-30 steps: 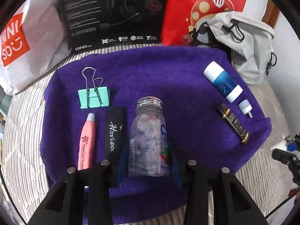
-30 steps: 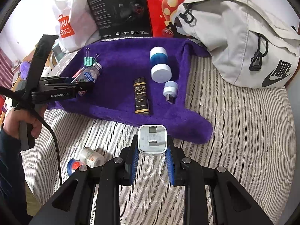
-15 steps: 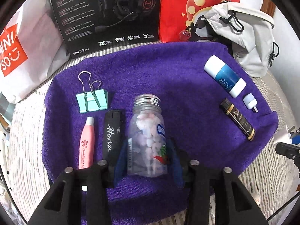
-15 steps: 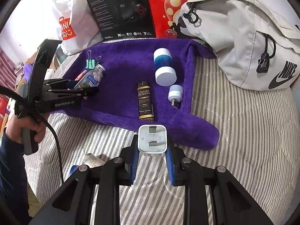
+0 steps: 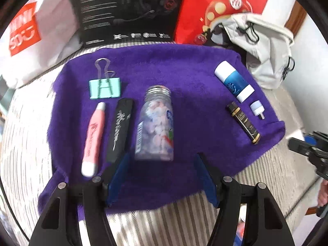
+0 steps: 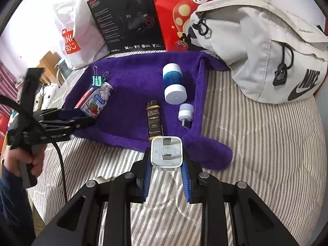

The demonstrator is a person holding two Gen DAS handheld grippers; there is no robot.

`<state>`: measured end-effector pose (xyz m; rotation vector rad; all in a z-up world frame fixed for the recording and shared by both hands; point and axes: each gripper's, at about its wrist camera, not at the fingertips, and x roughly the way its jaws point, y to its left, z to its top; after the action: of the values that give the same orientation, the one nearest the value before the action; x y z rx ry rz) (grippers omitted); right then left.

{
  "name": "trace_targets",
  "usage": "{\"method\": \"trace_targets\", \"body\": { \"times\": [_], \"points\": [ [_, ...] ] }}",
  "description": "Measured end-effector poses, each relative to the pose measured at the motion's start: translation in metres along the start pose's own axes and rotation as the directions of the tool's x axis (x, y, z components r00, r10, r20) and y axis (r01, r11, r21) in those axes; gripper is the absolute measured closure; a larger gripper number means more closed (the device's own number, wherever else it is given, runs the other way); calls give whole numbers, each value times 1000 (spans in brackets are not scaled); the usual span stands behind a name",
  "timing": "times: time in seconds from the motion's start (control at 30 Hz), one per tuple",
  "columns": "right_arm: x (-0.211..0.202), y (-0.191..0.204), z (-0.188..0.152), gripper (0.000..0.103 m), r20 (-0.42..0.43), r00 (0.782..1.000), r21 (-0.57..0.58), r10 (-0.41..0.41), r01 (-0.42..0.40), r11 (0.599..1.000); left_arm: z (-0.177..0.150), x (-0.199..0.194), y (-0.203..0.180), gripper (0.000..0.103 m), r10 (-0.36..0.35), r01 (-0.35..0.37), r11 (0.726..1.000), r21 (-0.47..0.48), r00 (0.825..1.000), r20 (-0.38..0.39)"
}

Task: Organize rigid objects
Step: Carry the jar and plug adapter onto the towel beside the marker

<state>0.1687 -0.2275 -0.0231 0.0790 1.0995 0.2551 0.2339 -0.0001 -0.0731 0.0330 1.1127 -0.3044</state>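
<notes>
A clear bottle of pale tablets lies on the purple towel, just ahead of my left gripper, which is open and holds nothing. Left of the bottle lie a black stick, a pink tube and a teal binder clip. On the towel's right side are a blue-and-white tube, a black-and-gold bar and a small white adapter. My right gripper is shut on a white plug charger, at the towel's near edge.
A grey sling bag sits at the towel's right. A black headset box, a red bag and a white shopping bag stand behind. Striped bedding surrounds the towel. A hand holds the left gripper.
My left gripper has opened, let go of the bottle and drawn back from it. My right gripper has carried the charger closer to the towel's near edge.
</notes>
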Motion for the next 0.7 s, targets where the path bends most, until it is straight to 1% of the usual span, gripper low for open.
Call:
{"method": "trace_targets", "body": {
  "times": [0.23,0.4,0.53,0.7],
  "points": [
    [14,17,20,77,-3,1000,-38,8,-8,999,-13,-33,16,39,46,-45,998,-32,998,48],
    [32,26,41,77,-4,1000,-41,-2,1,999,-19,-47,30,39,69,-65,997,-52,995,70],
    [48,31,57,77,-10,1000,-37,0,0,999,-27,-51,39,39,47,-41,996,-81,996,71],
    [71,36,79,77,-12,1000,-17,0,0,1000,-34,-48,43,38,25,-18,996,-89,997,75]
  ]
}}
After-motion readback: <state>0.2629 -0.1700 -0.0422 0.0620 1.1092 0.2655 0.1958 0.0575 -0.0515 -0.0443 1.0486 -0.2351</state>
